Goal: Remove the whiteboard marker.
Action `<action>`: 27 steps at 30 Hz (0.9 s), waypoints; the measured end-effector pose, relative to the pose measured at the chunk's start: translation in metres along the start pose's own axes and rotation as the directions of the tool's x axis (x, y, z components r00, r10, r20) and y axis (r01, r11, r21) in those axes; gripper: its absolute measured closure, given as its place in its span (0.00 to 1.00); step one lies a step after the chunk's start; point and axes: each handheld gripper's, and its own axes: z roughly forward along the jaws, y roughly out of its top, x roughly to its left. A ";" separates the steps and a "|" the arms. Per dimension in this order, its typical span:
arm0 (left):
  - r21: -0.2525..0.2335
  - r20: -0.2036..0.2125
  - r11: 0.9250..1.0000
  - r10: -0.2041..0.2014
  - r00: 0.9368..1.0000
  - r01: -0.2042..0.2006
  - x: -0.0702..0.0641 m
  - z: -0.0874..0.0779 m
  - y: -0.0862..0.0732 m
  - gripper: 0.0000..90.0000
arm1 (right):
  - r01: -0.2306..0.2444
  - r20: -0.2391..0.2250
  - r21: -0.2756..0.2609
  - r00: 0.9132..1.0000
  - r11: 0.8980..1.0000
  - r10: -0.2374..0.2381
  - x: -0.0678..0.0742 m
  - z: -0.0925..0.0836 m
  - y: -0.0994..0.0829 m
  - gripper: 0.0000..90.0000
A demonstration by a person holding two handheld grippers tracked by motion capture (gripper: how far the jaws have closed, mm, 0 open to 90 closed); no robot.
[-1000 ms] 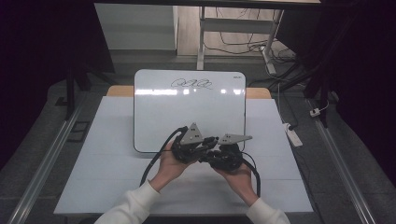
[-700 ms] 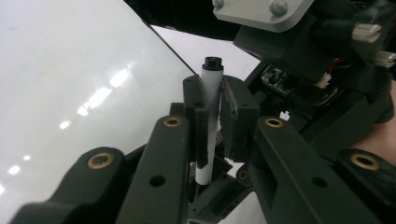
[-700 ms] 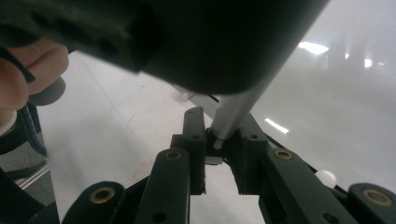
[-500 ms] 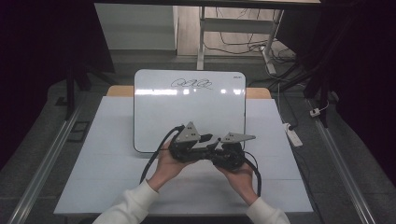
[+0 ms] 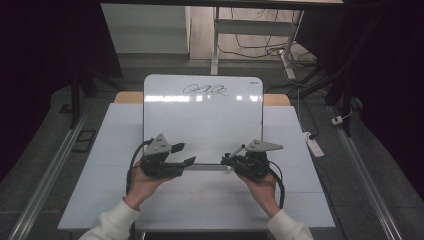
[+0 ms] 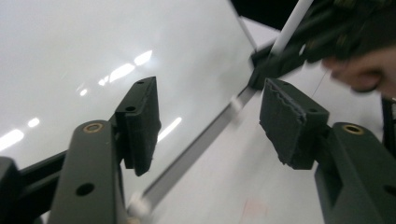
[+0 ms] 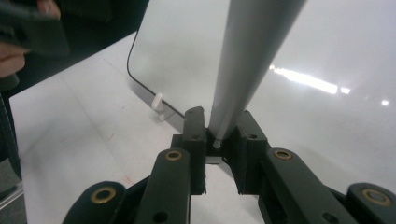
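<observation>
A whiteboard [image 5: 202, 120] lies on the white table [image 5: 200, 200], with a black scribble [image 5: 205, 90] near its far edge. My right gripper [image 5: 225, 160] is shut on a pale grey marker [image 5: 237, 150] at the board's near edge. The marker [image 7: 247, 60] rises from between the jaws of the right gripper [image 7: 218, 128]. My left gripper [image 5: 184, 154] is at the board's near left, apart from the right one. Its jaws have just been opening, and nothing is between them in the left gripper view [image 6: 210, 116]. A small white piece [image 7: 159, 100] lies at the board's edge.
A white power strip [image 5: 314, 145] lies at the table's right edge. Metal rails [image 5: 45, 175] run along the floor on both sides. Desk legs and cables [image 5: 250, 45] stand beyond the far edge. Black cables trail from both grippers toward the person.
The left gripper has moved left, away from the right gripper, and its jaws have opened. The right gripper has stayed in place with the marker.
</observation>
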 end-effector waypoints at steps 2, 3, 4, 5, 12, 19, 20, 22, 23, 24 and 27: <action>0.014 -0.032 1.000 -0.009 0.999 0.009 0.003 -0.014 -0.020 0.40 | 0.016 0.009 -0.026 1.000 1.000 -0.016 0.000 -0.003 0.001 0.86; 0.014 -0.032 1.000 -0.009 0.999 0.009 0.003 -0.014 -0.020 0.40 | 0.016 0.009 -0.026 1.000 1.000 -0.016 0.000 -0.003 0.001 0.86; 0.021 -0.044 1.000 -0.012 0.999 0.013 0.005 -0.017 -0.026 0.39 | 0.025 0.011 -0.043 1.000 0.999 -0.024 -0.001 -0.006 0.002 0.86; 0.028 -0.053 0.999 -0.016 0.998 0.018 0.006 -0.021 -0.032 0.39 | 0.028 0.016 -0.049 0.999 0.998 -0.027 -0.001 -0.007 0.002 0.86; 0.052 -0.090 0.996 -0.067 0.994 0.072 0.014 -0.044 -0.069 0.36 | 0.053 0.022 -0.087 0.998 0.995 -0.052 -0.004 -0.013 0.004 0.86; 0.105 -0.110 0.988 -0.098 0.989 0.109 0.021 -0.054 -0.100 0.31 | 0.101 0.023 -0.166 0.995 0.981 -0.099 -0.005 -0.023 0.009 0.86; 0.105 -0.110 0.988 -0.098 0.989 0.109 0.021 -0.054 -0.100 0.31 | 0.106 0.027 -0.171 0.994 0.980 -0.103 -0.005 -0.024 0.010 0.86; 0.109 -0.110 0.987 -0.107 0.988 0.119 0.023 -0.054 -0.103 0.31 | 0.117 0.038 -0.184 0.993 0.976 -0.112 -0.006 -0.025 0.011 0.86; 0.110 -0.110 0.987 -0.108 0.988 0.120 0.024 -0.053 -0.103 0.31 | 0.120 0.042 -0.190 0.993 0.975 -0.114 -0.007 -0.026 0.012 0.86; 0.113 -0.110 0.986 -0.110 0.988 0.123 0.025 -0.053 -0.103 0.30 | 0.122 0.048 -0.194 0.992 0.973 -0.114 -0.007 -0.026 0.013 0.86; 0.115 -0.109 0.986 -0.111 0.988 0.124 0.026 -0.052 -0.105 0.30 | 0.125 0.058 -0.202 0.992 0.971 -0.116 -0.009 -0.026 0.015 0.86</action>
